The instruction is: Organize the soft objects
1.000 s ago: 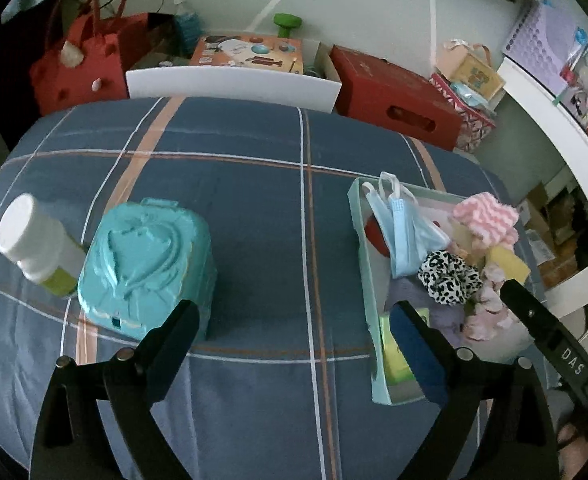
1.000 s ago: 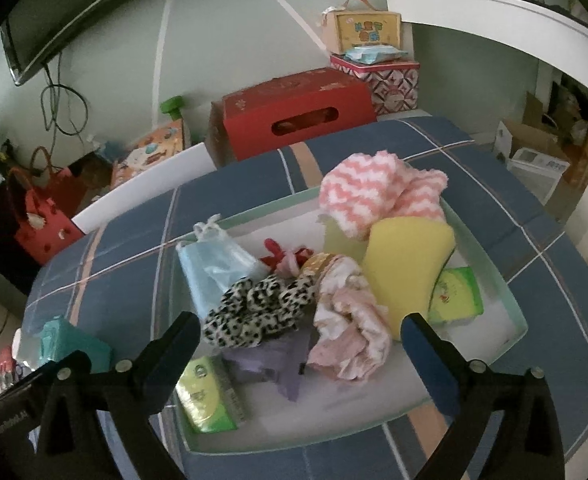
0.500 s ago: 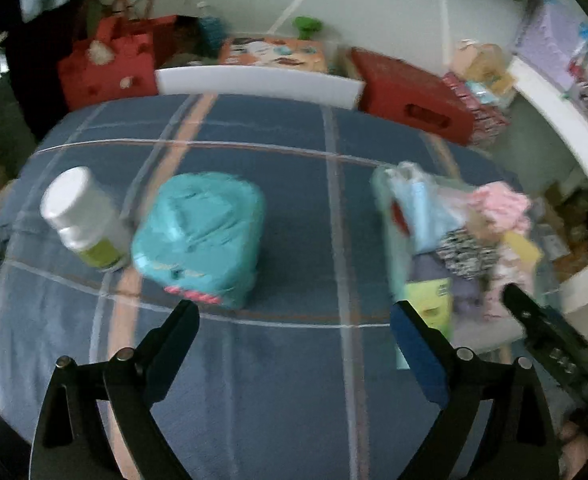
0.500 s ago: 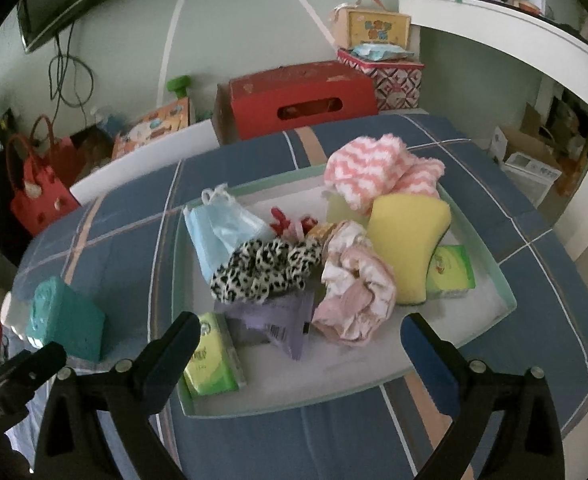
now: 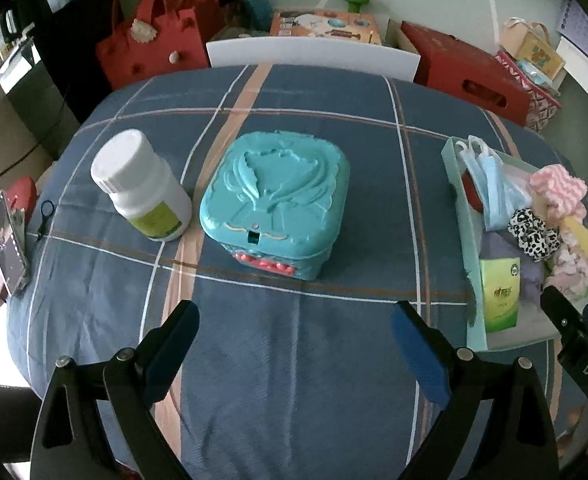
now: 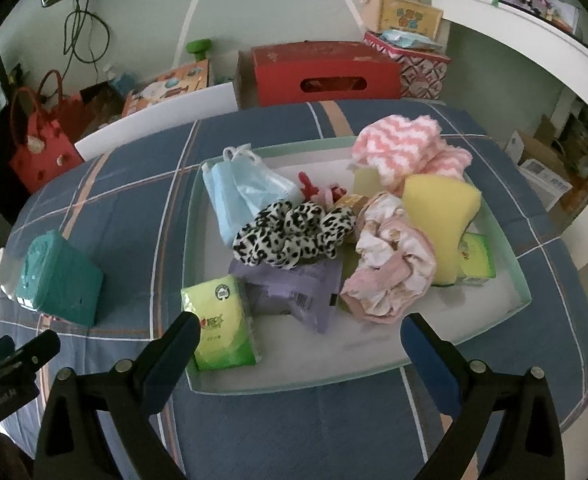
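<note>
A pale green tray [image 6: 197,384] holds soft things: blue face masks [image 6: 237,188], a leopard scrunchie [image 6: 294,232], a pink scrunchie [image 6: 390,276], a yellow sponge [image 6: 442,212], a pink-white fluffy cloth [image 6: 402,148], green tissue packs [image 6: 223,328] and a purple packet [image 6: 294,296]. My right gripper [image 6: 298,340] is open and empty above the tray's near edge. A closed teal box [image 5: 273,200] sits mid-table. My left gripper [image 5: 294,332] is open and empty in front of the box. The tray [image 5: 460,216] shows at the right in the left wrist view.
A white bottle [image 5: 141,188] stands left of the teal box on the blue plaid cloth [image 5: 294,380]. A phone [image 5: 7,248] lies at the table's left edge. A white chair back [image 5: 314,56], red bag [image 5: 153,40] and red box [image 6: 318,72] stand behind the table.
My left gripper has swung left, bringing the teal box and bottle toward the centre of its view. My right gripper has pulled back a little from the tray. Both stay open.
</note>
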The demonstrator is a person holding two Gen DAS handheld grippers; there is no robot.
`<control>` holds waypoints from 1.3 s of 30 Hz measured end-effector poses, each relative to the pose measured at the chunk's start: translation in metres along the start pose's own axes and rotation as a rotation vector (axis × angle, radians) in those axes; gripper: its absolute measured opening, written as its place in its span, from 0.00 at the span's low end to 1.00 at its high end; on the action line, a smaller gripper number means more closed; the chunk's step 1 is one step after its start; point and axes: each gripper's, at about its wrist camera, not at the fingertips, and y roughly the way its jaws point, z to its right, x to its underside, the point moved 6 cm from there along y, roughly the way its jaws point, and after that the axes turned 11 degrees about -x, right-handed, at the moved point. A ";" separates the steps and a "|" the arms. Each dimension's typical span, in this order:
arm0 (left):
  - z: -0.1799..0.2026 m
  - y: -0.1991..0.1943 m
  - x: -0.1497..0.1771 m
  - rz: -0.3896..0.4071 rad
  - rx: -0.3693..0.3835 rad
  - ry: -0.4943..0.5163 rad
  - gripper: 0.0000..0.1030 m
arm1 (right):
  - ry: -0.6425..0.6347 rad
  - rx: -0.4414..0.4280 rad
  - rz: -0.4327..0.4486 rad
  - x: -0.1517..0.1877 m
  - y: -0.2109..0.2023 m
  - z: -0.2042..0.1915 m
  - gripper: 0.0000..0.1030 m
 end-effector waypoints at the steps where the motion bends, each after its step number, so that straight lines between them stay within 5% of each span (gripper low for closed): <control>1: 0.000 0.001 0.000 -0.006 0.004 -0.001 0.93 | -0.002 0.000 -0.002 0.000 0.001 0.000 0.99; 39: 0.014 0.014 0.004 -0.031 -0.027 0.058 0.93 | -0.021 -0.047 -0.059 0.008 0.017 -0.004 0.99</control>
